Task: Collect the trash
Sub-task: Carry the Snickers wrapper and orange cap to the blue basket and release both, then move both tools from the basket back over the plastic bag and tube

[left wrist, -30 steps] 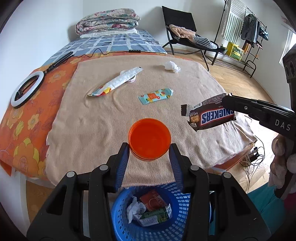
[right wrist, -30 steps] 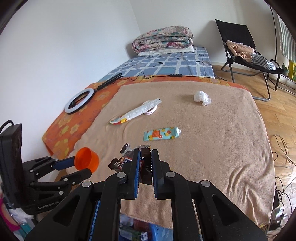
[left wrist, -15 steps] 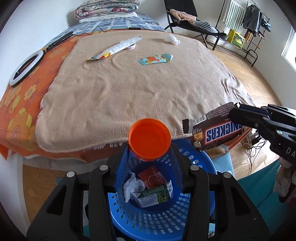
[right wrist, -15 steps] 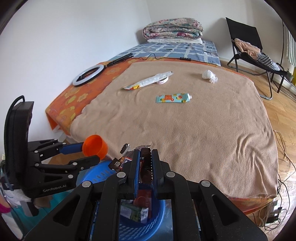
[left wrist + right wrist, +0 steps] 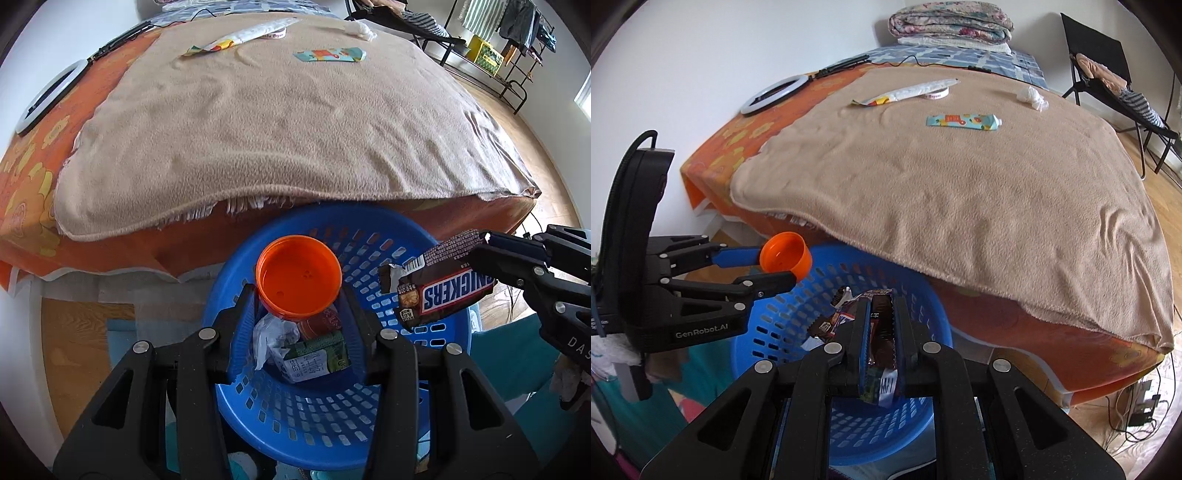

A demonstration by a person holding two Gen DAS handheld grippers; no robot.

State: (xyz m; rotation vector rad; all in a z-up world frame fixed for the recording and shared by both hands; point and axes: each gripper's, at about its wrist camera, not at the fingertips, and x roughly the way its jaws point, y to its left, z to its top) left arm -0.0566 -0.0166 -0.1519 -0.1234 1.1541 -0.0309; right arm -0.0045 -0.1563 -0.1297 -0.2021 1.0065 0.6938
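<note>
Both grippers poised over the blue basket [image 5: 373, 435], which stands on the floor against the foot of the bed [image 5: 280, 122]. The left gripper [image 5: 299, 291] has its fingers about half spread, clamped on the sides of an orange cup [image 5: 298, 282] whose open mouth faces the camera; the cup hangs directly above the basket's interior, over the crumpled paper and small carton already lying inside. The right gripper [image 5: 881, 314] has its fingers closed tight on a Snickers wrapper [image 5: 439, 284], held by one end with its long axis running out sideways toward the cup; the free end overhangs the basket's right rim. Both items therefore sit above the opening, the cup nearer its centre, so release should need little more than opening the fingers. Remaining trash on the bed: a long white wrapper [image 5: 905, 91], a turquoise wrapper [image 5: 962, 122] and a tissue wad [image 5: 1032, 96], all well apart from either gripper.
</note>
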